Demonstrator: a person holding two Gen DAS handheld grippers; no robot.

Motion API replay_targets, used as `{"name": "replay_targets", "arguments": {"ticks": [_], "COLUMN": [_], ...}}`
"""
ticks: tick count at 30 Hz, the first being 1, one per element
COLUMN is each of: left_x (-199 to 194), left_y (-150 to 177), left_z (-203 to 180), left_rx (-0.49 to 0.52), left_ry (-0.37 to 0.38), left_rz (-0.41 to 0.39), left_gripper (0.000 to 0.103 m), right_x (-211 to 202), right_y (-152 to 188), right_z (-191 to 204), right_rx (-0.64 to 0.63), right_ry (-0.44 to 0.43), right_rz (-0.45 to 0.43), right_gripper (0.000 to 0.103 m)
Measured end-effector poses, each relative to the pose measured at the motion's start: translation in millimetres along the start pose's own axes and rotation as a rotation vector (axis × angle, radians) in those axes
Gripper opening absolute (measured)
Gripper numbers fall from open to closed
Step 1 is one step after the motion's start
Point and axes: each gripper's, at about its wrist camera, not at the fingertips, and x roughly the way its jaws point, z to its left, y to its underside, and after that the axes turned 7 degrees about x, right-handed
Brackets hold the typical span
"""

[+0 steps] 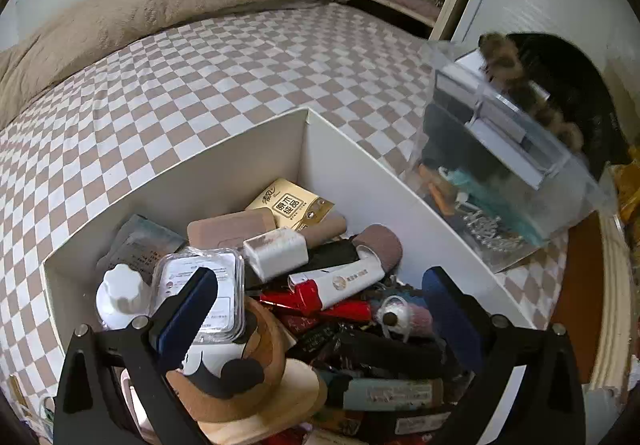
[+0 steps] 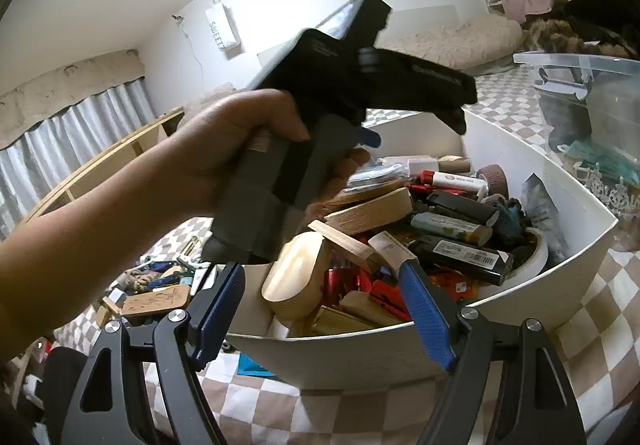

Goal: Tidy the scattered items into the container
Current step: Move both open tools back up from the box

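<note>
White container (image 1: 224, 165) sat on the checkered bed (image 1: 200, 65), heaped full; left tongs (image 1: 320, 309) spread wide above the pile, right tongs (image 2: 320, 309) spread, empty, at its near wall. Risk: overfilled heap could spill items over the rim

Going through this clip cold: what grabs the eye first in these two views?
The white box on the checkered bed, heaped with clutter: a red-and-white tube mid-pile, a white bottle at its left corner. In the right wrist view, a hand gripping the left tool blocks the centre. A clear bin sits right.
</note>
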Motion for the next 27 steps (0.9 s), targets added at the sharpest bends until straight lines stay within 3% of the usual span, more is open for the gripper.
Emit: {"name": "replay_targets", "arguments": {"ticks": [10,17,21,27], "left_x": [-39,-72,-96,-131], "left_y": [19,31,40,57], "left_z": [9,18,18,23], "left_rx": [-0.013,-0.035,-0.013,-0.026], "left_ry": [-0.005,0.017,0.007,-0.025], "left_rz": [-0.049,-0.102,-0.144,-0.191], "left_gripper": [0.103,0.103,0.103,0.103], "right_x": [2,-6,-18,-40], "right_y": [-2,-7,-12,-23], "right_z": [3,-6,-6,5], "right_rx": [-0.010,0.073,0.073,0.054], "right_ry": [0.045,0.045,0.101,0.173], "right_rz": [0.017,0.016,-0.007,-0.067], "right_gripper": [0.080,0.080,0.099,0.100]}}
